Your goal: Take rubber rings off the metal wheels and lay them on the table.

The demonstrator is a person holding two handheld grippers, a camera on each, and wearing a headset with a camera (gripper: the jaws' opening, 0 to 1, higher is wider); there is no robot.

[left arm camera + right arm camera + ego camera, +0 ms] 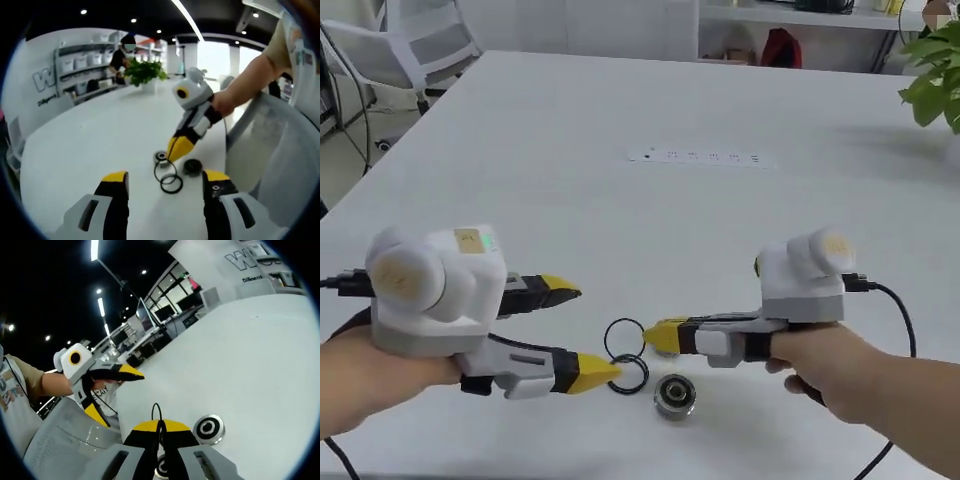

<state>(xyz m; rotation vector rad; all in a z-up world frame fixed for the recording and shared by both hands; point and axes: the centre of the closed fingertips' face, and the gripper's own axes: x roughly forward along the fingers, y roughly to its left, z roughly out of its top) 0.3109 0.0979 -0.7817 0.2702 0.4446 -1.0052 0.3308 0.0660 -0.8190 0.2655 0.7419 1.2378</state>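
Two rubber rings lie on the table (620, 150) just left of the near wheel (674, 393). The thick ring (630, 374) is nearest you, and the thin ring (623, 338) overlaps its far edge. Your left gripper (585, 330) has its jaws wide apart, the near tip touching or just beside the thick ring. Your right gripper (660, 335) has its jaws together, seemingly pinched on the thin ring's right edge.

Nothing steadies the near wheel, so a brush from either jaw could send it rolling. If your left tip pushes on, it may shove the thick ring out of place. Draw the thin ring away while the two overlap and it could drag the thick one with it. Stretched rubber may also snap out of so small a pinch and skip across the table.

You cannot tell whether the thin ring is lifted or flat. The dark band on the near wheel may be rubber or bare metal — too small to judge. The far wheel (161, 158) sits behind your right tip, mostly covered in the head view, so any ring on it is hidden.
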